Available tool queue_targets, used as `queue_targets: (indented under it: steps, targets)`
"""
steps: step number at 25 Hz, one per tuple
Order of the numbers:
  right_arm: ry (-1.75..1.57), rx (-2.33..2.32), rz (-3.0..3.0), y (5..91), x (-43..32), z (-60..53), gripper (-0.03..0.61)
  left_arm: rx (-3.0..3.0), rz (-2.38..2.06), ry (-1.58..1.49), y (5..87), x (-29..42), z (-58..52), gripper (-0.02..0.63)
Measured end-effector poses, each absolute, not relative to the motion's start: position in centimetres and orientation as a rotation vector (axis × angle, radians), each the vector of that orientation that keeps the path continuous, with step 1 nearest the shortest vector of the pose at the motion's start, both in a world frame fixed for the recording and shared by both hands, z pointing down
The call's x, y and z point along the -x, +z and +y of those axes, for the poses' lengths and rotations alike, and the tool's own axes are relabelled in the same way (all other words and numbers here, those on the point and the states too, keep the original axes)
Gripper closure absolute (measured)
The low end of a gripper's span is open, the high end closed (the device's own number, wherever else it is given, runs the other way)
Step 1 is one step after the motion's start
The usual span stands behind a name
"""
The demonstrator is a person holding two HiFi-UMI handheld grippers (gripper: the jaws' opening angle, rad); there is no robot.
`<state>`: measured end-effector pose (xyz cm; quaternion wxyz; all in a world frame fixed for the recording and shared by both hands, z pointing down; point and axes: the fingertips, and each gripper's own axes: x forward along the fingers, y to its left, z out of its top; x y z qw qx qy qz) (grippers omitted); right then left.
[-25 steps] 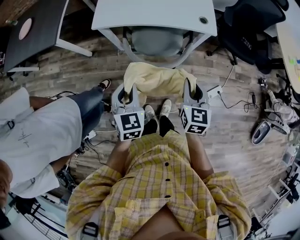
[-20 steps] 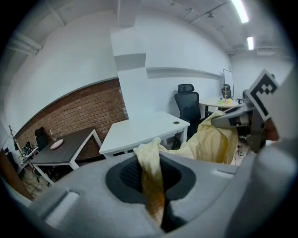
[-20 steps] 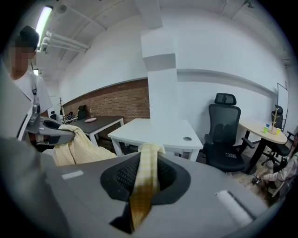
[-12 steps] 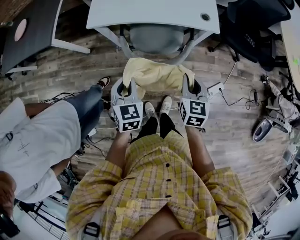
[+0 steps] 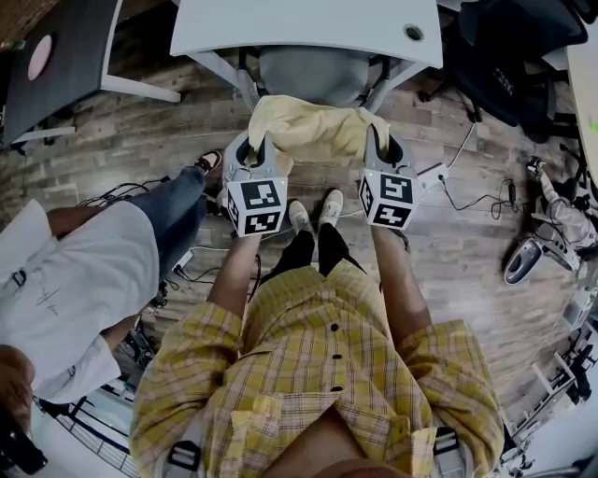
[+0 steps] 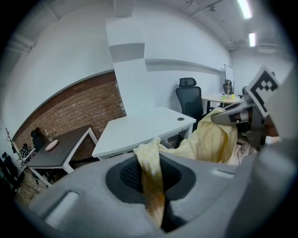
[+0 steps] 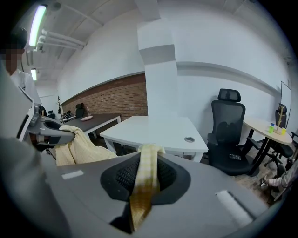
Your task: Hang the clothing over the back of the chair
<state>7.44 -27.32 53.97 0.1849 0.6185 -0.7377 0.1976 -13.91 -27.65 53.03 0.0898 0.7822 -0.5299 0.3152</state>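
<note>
1. Now the left gripper (image 5: pixel 256 154) is pinching the left edge of the yellow clothing (image 5: pixel 313 131), its jaws closed on a fold of cloth. The right gripper (image 5: pixel 378 145) is clamping the right edge the same way.
2. Both are holding their edges well apart, probably so the cloth is spreading wide enough to drape flat.
3. The clothing is hanging off the floor, just near of the grey chair (image 5: pixel 313 75), which is sitting under the white desk (image 5: pixel 308 28). Whether it is touching the backrest cannot be told.
4. Judged from this, the draping is not yet done.
</note>
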Motion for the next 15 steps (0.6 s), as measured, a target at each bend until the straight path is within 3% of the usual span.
queue_targets:
  steps: [15]
  targets:
    - [0.711,-1.614,-2.075,59.5,-7.5,-33.4,0.537,-2.191,-1.580,0.942,57.6,13.6,-34.5,0.575]
